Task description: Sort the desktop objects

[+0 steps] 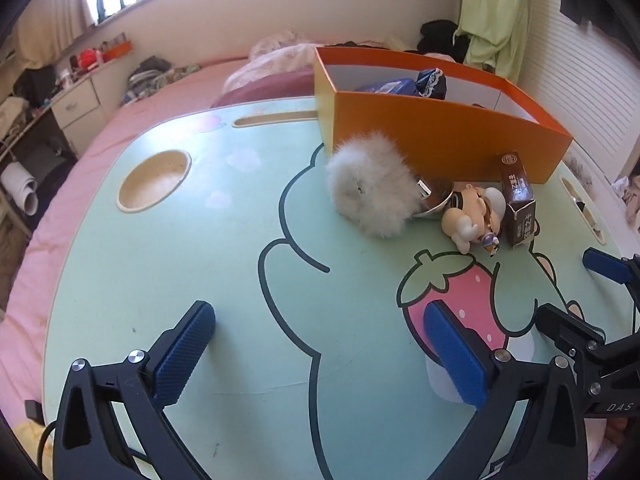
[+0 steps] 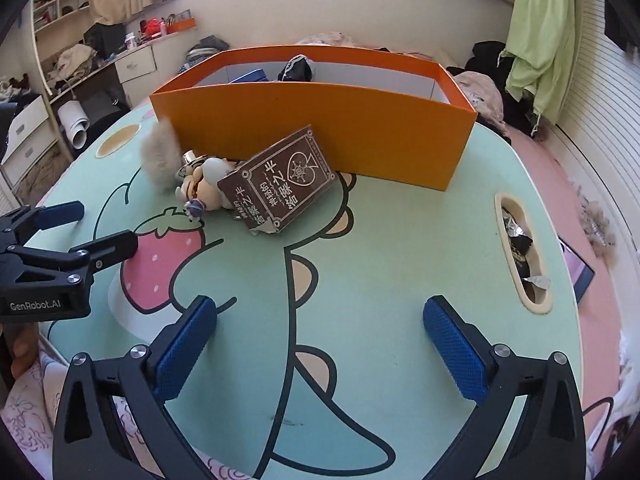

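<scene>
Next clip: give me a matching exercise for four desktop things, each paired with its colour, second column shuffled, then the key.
Things:
1. storage box
2. card box
3. fluffy pom-pom
4. pads on the right gripper fingers

Colours:
A. dark brown
B. blue
C. orange
D. off-white

Pairs: 1-C, 2-A, 3-D, 4-B
</scene>
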Tool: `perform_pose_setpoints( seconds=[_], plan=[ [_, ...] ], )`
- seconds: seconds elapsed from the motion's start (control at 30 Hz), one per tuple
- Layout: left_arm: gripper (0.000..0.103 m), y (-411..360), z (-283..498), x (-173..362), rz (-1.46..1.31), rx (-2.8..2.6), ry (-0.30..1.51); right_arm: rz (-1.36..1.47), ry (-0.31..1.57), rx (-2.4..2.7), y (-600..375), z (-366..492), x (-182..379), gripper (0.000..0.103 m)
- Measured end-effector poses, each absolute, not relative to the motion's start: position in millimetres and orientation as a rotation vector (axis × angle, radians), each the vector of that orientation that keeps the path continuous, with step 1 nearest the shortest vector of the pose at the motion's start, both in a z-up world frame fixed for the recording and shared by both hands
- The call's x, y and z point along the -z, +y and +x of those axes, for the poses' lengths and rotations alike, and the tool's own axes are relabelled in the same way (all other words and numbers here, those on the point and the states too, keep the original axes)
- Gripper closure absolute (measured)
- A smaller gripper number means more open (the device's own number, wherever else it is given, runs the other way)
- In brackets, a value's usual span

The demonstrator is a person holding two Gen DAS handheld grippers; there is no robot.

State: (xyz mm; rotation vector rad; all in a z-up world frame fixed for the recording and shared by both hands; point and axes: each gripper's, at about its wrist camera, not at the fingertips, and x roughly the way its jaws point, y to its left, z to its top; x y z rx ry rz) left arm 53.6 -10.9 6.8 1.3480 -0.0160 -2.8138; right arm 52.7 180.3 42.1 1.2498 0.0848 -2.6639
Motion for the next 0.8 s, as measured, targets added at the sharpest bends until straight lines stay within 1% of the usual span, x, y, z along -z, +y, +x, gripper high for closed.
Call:
perform_pose_setpoints(
  seconds=[0.8],
  plan=[
    [0.000,-10.7,52.0,-5.9,1.340,2.822,-0.015,1.235,0.088,2.659,181.7,53.9,-43.3,0.000]
  ],
)
